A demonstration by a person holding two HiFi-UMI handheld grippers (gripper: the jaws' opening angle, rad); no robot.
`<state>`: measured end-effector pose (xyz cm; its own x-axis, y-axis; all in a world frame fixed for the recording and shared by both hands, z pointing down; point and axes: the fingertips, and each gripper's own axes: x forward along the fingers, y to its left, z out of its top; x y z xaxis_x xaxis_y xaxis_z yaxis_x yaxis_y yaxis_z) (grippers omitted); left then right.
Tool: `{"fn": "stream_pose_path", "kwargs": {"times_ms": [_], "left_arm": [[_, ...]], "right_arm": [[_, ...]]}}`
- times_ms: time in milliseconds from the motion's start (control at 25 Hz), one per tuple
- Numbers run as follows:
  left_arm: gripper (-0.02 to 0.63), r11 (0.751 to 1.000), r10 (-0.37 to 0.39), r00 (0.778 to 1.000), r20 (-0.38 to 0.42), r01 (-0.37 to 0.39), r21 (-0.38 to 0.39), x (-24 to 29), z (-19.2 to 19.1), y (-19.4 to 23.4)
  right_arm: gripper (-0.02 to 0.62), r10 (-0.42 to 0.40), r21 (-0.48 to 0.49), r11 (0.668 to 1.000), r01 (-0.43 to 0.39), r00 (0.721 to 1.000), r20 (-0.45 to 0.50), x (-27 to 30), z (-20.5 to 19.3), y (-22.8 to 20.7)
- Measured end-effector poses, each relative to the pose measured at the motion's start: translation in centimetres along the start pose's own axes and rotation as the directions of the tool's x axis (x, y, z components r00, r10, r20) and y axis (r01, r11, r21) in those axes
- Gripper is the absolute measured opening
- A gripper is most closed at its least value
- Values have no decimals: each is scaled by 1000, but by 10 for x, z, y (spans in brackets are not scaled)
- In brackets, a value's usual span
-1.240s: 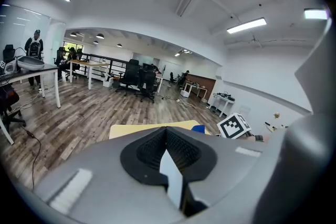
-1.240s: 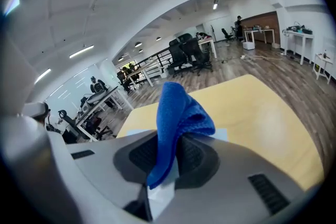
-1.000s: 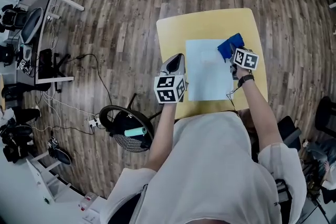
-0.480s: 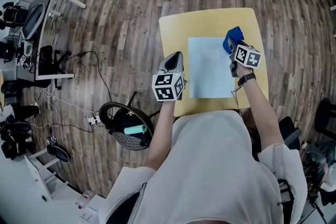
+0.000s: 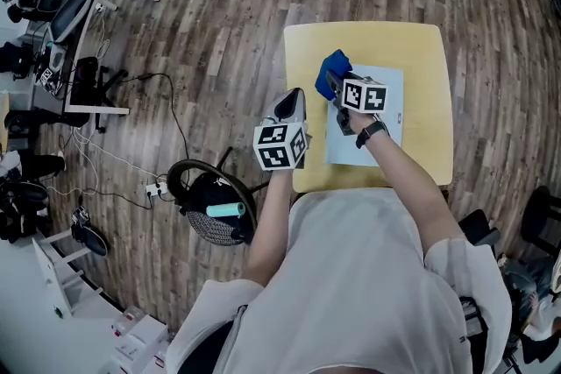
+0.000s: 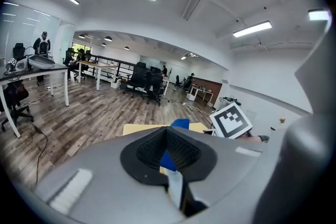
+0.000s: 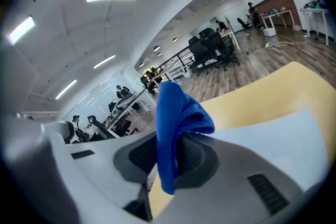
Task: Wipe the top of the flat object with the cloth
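Observation:
A pale blue flat sheet [image 5: 387, 99] lies on the small yellow table [image 5: 421, 48]. My right gripper [image 5: 334, 83] is shut on a blue cloth [image 5: 332, 67] and holds it over the sheet's far left edge. In the right gripper view the cloth [image 7: 176, 113] bunches up between the jaws of the right gripper [image 7: 168, 157], with the sheet [image 7: 273, 134] just beyond. My left gripper [image 5: 293, 107] hangs at the table's left edge, jaws together, holding nothing. In the left gripper view the left gripper [image 6: 169, 152] points across the table [image 6: 137, 129] at the cloth [image 6: 180, 124].
A black round stool base [image 5: 213, 215] with a teal tube on it stands on the wooden floor left of me, with cables [image 5: 166, 118] running off it. Desks with equipment [image 5: 61, 39] line the far left. Office chairs [image 6: 147, 81] stand further back.
My right gripper has carried the cloth from the sheet's far right corner leftward to its far left edge. The left gripper has stayed put.

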<state>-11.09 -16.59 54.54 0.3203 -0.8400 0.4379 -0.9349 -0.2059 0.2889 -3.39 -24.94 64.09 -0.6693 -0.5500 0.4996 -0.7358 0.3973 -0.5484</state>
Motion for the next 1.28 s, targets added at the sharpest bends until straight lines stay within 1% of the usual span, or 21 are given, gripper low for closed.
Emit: {"fn": "stream_pose_path", "kwargs": {"times_ms": [80,200,320,520,640,720,920,1000,1080,1160,1280], "left_arm": [[9,1000,6,1000,2,-6,-4,-3,1,4],[9,1000,5,1000,1,-5,-4,-5,-1,5],[9,1000,-7,1000,-7,7,1,-2,-4,1],[9,999,-44,999,-21,44,14,7,-6,-10],[9,997,-71,997,-28,72,26,15,-6,-21],[9,995,-89,995,-33,90,35,19,-7,-28],[9,990,-125,991,-47,127,55,23,-11,-41],[9,989,-132,990,-54,135,60,25,-13,-43],[9,988,-136,989,-58,139,65,27,-14,-44],[9,988,-135,989,-58,139,67,27,-13,-43],[9,989,-126,990,-60,130,68,26,-13,-39]], "right_arm": [[52,-25,8,1000,25,999,-36,9,-14,-3],[52,-88,14,996,89,994,-66,5,-28,-24],[52,-144,0,990,144,988,-60,-13,-32,-50],[52,-237,8,971,237,971,-29,-58,-30,-100],[52,-323,17,946,323,946,-8,-93,-31,-138],[52,-379,49,924,379,925,7,-118,-33,-165],[52,-478,125,874,470,877,45,-168,-33,-211],[52,-501,141,860,491,864,49,-179,-31,-222],[52,-508,144,856,497,860,47,-186,-28,-228],[52,-494,145,864,483,868,53,-187,-21,-226],[52,-459,155,882,445,886,72,-181,-10,-206]]}}
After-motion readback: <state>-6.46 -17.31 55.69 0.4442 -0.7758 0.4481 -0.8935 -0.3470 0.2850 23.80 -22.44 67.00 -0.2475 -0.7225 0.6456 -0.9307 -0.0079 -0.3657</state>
